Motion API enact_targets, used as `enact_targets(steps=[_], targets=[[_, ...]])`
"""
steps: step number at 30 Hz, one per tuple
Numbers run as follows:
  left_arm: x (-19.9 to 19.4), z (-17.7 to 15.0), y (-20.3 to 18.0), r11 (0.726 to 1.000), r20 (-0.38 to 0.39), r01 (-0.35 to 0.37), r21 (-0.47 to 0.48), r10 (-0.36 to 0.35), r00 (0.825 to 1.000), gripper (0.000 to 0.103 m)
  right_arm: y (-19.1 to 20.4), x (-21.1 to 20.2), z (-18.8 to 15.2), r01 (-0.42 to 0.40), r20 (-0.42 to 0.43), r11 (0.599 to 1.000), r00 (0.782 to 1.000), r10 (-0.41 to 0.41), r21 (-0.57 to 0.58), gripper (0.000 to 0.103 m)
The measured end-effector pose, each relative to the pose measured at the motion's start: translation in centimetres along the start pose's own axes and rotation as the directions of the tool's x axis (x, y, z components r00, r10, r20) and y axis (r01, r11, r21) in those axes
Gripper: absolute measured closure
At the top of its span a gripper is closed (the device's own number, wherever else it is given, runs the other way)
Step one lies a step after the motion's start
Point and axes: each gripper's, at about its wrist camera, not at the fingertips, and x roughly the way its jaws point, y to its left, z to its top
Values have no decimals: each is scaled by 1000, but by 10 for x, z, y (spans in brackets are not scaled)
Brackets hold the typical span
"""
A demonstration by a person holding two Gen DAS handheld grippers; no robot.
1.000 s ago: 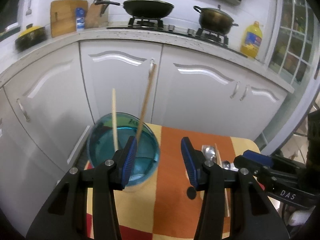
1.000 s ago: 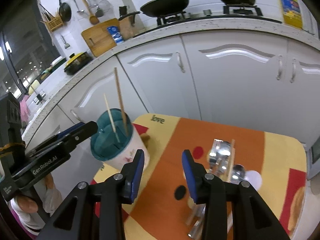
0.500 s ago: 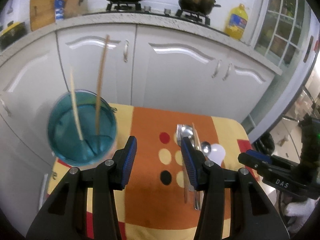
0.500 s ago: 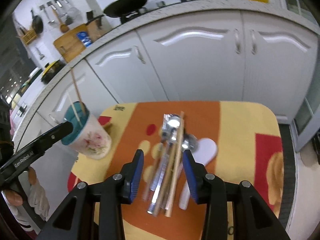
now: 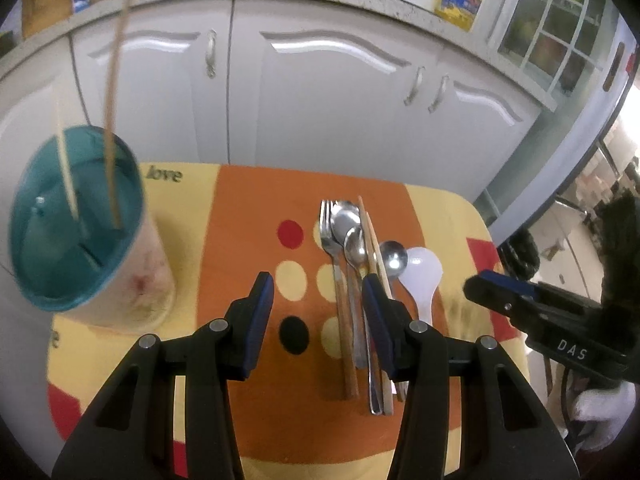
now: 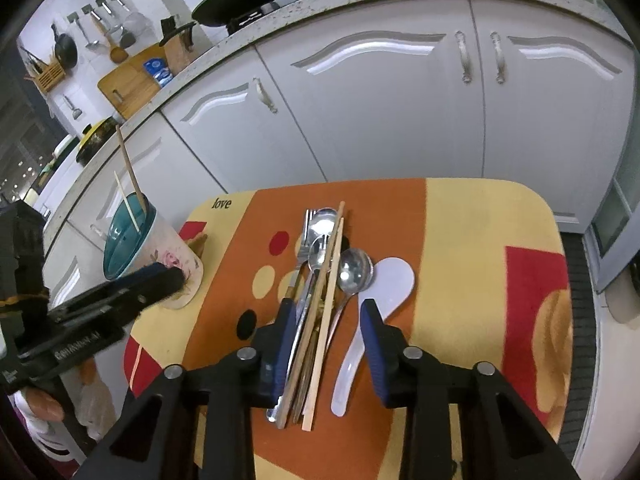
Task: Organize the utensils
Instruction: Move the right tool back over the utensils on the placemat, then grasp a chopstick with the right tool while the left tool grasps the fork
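Your right gripper (image 6: 326,322) hangs open directly over the pile of utensils (image 6: 320,272), its jaws straddling the two chopsticks (image 6: 329,264) and the metal handles. The pile lies mid-surface (image 6: 460,220), long axes running near to far, so the jaws close across the shafts. Your left gripper (image 5: 318,308), also open and empty, sits left of the pile, nearer the holder cup (image 5: 76,220) at far left, which already holds two sticks. The right looks better placed to pick.
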Motion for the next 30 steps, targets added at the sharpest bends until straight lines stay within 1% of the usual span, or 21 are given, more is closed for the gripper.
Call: enact_targets(steps=[2,7,13,17,19,21,23,24,25,26,27,30], targets=[[9,-1,0,1000,-18,5,1,-5,1000,58,2,7,2,-12,-11,1000,1000,11,-10,77],[38,0,-5,1000,-69,29,2,-29,997,58,1,25,7,-26,-33,1000,999,25,-9,78],[78,2,-8,1000,-135,16,9,-14,991,58,-8,39,19,-26,-42,1000,999,27,14,78],[99,7,-6,1000,-156,-6,-1,6,988,61,-12,47,28,-25,-51,1000,998,25,13,78],[108,11,-2,1000,-170,-11,-13,9,985,66,-13,53,33,-24,-59,1000,998,24,4,78],[116,14,-1,1000,-184,-16,-17,13,983,69,-14,60,39,-23,-69,1000,997,23,-6,78],[120,17,-2,1000,-176,-17,-5,16,984,71,-14,68,44,-23,-82,1000,996,22,-14,78],[122,18,-4,1000,-176,-21,6,21,984,73,-15,73,46,-22,-89,1000,996,21,-17,78],[123,19,-5,1000,-177,-24,15,27,984,81,-15,78,48,-22,-98,1000,995,19,-20,78],[122,19,-5,1000,-176,-25,14,27,984,86,-15,85,51,-23,-110,999,994,20,-23,78],[121,18,-3,1000,-176,-18,2,18,984,93,-15,89,52,-25,-120,999,993,22,-24,78],[119,16,4,1000,-183,-14,-13,11,983,96,-17,105,57,-41,-152,999,988,37,-26,78]])
